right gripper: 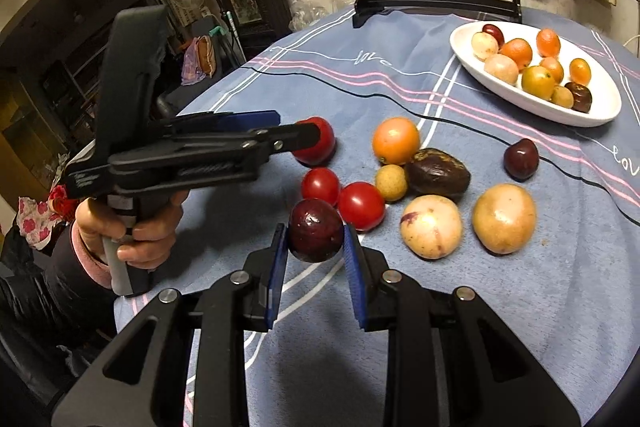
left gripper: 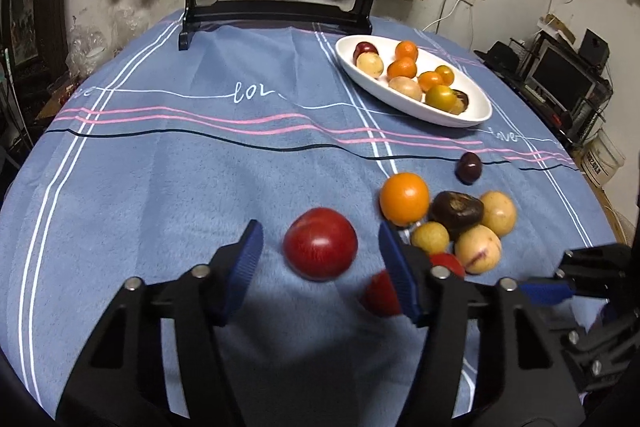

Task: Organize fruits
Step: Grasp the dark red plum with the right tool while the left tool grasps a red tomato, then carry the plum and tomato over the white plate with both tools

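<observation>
Straddling a red fruit [left gripper: 320, 249] on the cloth-covered surface [left gripper: 160, 187], the left gripper [left gripper: 320, 259] has its fingers [left gripper: 250, 251] partly open, not visibly touching it. Rightward, the right gripper [right gripper: 316, 251] pinches a dark plum [right gripper: 316, 230]. The white dish [right gripper: 532, 103] lies farther ahead and right, nearer the right hand.

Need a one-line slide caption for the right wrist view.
Right gripper shut on a dark plum while the left gripper reaches a red tomato; white dish behind.
</observation>
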Available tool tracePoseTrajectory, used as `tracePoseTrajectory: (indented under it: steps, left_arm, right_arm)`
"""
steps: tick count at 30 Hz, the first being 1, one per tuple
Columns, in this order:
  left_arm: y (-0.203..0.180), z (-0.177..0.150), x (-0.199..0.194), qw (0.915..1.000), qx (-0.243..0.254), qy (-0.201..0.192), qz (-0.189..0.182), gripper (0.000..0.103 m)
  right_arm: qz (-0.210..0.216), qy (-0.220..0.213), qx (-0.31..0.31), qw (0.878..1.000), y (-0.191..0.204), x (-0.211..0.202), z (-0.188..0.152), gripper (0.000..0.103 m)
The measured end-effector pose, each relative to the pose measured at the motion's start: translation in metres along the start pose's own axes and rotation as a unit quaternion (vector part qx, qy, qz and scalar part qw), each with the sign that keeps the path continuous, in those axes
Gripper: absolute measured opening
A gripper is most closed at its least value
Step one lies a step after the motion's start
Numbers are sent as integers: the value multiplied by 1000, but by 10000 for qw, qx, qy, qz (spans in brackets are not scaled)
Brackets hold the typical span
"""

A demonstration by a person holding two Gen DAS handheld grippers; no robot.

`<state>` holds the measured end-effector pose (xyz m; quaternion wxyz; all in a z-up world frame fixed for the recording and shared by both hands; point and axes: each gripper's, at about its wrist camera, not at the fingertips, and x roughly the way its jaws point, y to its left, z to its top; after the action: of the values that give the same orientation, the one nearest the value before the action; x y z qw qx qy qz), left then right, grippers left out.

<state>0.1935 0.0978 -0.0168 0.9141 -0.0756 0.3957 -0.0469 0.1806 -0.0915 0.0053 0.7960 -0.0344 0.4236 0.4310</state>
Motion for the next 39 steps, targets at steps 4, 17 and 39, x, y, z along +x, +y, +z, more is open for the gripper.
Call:
tracePoseTrajectory:
  steps: [4, 17, 39]
  left_arm:
    - [0, 2, 11, 9999, -77, 154, -9, 57]
    - [1, -2, 23, 9993, -93, 366, 59, 43]
    - [-49, 78, 16, 9983, 326, -312, -370, 43]
  right_arm:
    - [-24, -18, -11, 10000, 0, -1, -1, 29]
    - [-87, -94, -2, 9999, 1, -7, -1, 29]
    - [-1009, -1685, 1165, 9736, -103, -45, 32, 29]
